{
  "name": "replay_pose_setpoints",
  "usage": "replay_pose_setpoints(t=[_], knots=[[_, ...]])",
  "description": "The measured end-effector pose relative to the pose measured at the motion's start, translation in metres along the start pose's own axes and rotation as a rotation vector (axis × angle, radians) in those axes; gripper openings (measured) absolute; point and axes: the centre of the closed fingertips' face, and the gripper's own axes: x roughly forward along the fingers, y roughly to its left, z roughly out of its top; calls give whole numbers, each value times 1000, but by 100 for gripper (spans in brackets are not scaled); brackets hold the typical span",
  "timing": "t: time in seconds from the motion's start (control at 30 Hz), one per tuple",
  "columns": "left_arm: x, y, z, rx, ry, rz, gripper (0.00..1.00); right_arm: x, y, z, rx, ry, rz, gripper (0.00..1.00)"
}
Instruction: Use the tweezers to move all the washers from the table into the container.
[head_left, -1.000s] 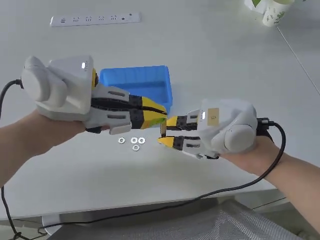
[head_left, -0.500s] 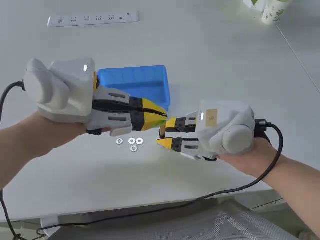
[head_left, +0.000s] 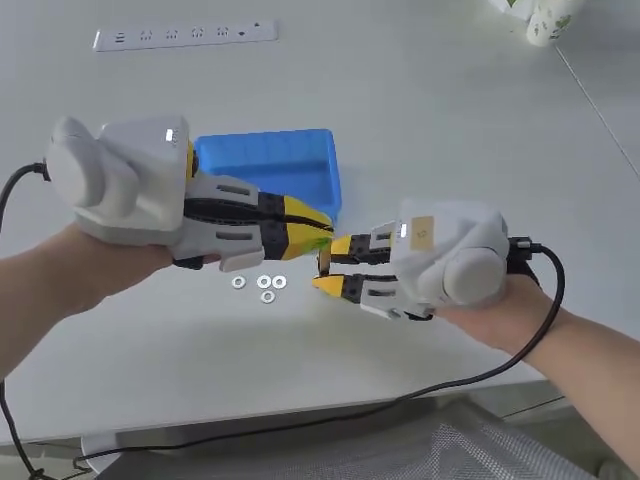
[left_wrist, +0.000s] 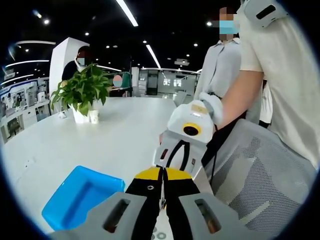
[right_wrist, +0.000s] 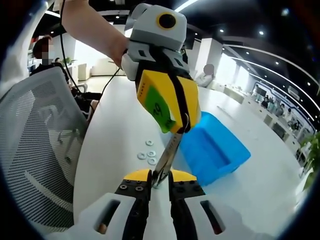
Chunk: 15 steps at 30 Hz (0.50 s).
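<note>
Progress: nothing moved yet, by my read. Four washers (head_left: 264, 283) lie loose on the table (head_left: 430, 120) in a tight group, just in front of the blue container (head_left: 290, 160) and below my left gripper (head_left: 322, 228). The part of the container I can see holds no washer. So all four are left to do.

Jaws: my left gripper's are pressed flat together on one end of the tweezers (right_wrist: 171, 150). My right gripper (right_wrist: 158, 179) has its jaws pinched almost fully together on the other end. The tweezers run as a thin metal strip between the two, held up off the table, above and just right of the washers. With both grippers on one tool and no tip near a washer, I judge this as getting the grip set, with no pick started.

Hard to tell:
- In the head view the tweezers are a short sliver between the yellow jaw tips, and I cannot say which end is the pointed one.
- I cannot tell how firmly my right jaws bite.
- My left gripper's body covers the container's near left corner in the head view, so a washer there would go unseen.
- In the left gripper view the washers barely show at the bottom edge.
- In the same view the tweezers are lost in the seam of my jaws.
</note>
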Motion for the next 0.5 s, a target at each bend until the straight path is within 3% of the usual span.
replay_pose_setpoints(t=[0.5], knots=[[0, 0, 0, -4, -2, 4, 4, 1, 0, 0, 6, -6, 3, 15]])
